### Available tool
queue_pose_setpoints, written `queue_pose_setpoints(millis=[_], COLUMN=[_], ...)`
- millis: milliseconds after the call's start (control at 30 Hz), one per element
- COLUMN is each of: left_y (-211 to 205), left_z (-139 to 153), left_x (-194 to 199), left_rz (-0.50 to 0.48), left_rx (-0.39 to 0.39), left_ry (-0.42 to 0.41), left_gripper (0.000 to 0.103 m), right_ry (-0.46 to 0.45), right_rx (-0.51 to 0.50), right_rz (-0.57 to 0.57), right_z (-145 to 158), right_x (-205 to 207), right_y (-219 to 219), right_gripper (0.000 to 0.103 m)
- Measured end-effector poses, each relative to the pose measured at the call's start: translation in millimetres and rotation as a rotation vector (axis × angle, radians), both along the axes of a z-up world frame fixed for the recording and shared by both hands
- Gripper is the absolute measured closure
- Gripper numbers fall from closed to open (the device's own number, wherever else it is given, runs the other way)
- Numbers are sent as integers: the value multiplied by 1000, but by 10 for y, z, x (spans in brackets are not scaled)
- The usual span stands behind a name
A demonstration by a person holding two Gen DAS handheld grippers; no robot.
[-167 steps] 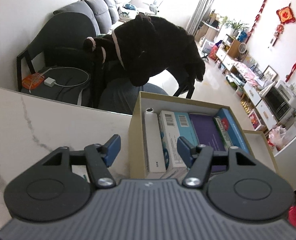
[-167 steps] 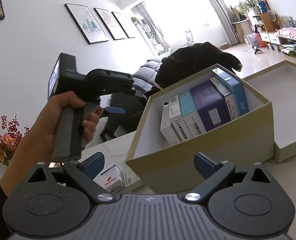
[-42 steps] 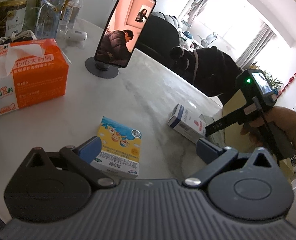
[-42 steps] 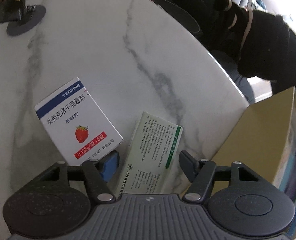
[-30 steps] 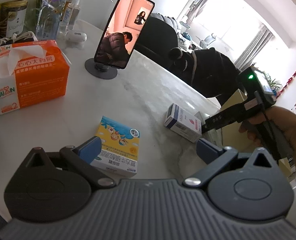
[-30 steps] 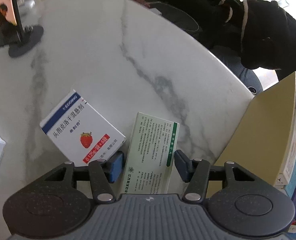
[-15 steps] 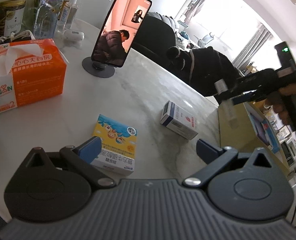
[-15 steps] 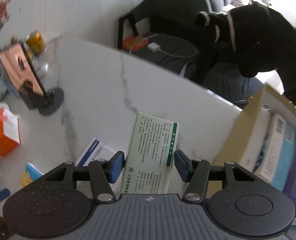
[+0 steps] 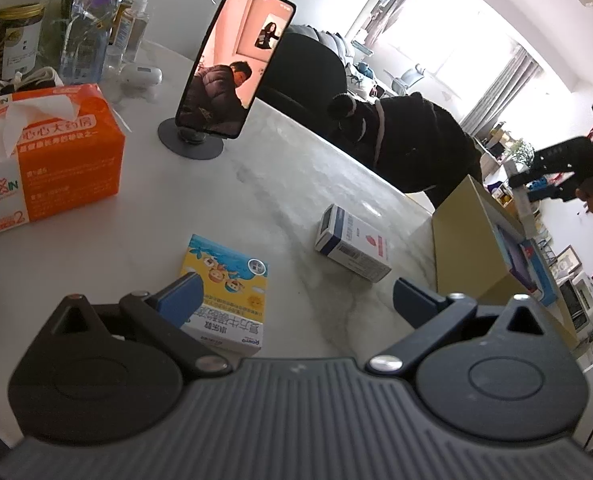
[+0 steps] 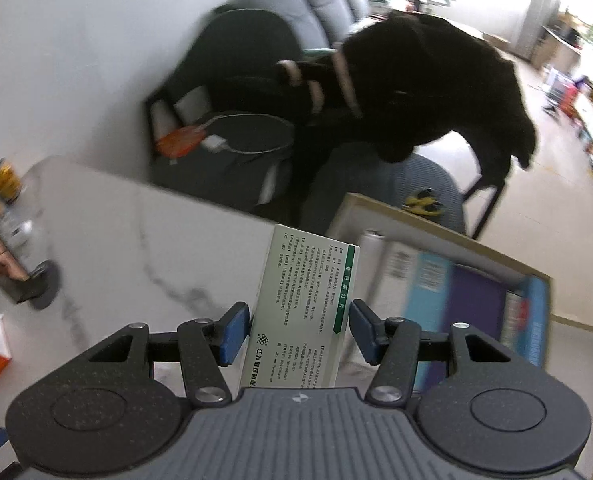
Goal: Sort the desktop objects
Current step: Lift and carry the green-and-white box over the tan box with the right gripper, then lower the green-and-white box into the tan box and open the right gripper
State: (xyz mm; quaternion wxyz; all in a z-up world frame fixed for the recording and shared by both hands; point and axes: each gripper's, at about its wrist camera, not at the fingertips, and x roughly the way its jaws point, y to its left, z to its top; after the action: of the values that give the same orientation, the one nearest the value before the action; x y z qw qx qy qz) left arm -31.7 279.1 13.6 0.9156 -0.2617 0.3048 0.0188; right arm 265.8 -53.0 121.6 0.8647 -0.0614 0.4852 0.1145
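Above the worktop's (image 9: pixel 280 184) far edge, my right gripper (image 10: pixel 299 330) clamps a white-and-green medicine box (image 10: pixel 306 304) over the open cardboard box (image 10: pixel 440 232), which already holds several packs on edge. My left gripper (image 9: pixel 292 300) hangs over the marble with its jaws spread and nothing between them. Near it lie a cartoon-printed medicine box (image 9: pixel 226 276) and a white strawberry-marked box (image 9: pixel 352 244), apart from each other; an orange tissue box (image 9: pixel 48 152) and a phone on a stand (image 9: pixel 232 64) sit toward the left edge.
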Motion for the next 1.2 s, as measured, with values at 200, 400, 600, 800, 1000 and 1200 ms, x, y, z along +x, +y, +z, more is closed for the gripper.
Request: queue_pose_setpoints(millis=[200,400,600,800,1000,1200], left_y=[-17,-17,10,46,77,77], left_z=[16,7,29,35,4,6], left_x=[23,28,12,-9,-2,4], left_rz=[-2,1,14,30,42,41], left_rx=[6,11,19,23,18,21], left_ry=[-1,7,7,9,21,23], left_gripper=[0,0,0,0,0,0], right_ry=[12,24,51,68,68,41], right_rx=[-11,-36,-72,-145,-191,-229], right_rz=[-104,-202,-294,-317,-326,-304], right_z=[-79,-217,-448,-633,-753,-857], right_x=[136,281,428,572,657,681], right_y=[-391,-661,-850,-906,-949,-957], right_gripper=[45,45,45,45,45,45])
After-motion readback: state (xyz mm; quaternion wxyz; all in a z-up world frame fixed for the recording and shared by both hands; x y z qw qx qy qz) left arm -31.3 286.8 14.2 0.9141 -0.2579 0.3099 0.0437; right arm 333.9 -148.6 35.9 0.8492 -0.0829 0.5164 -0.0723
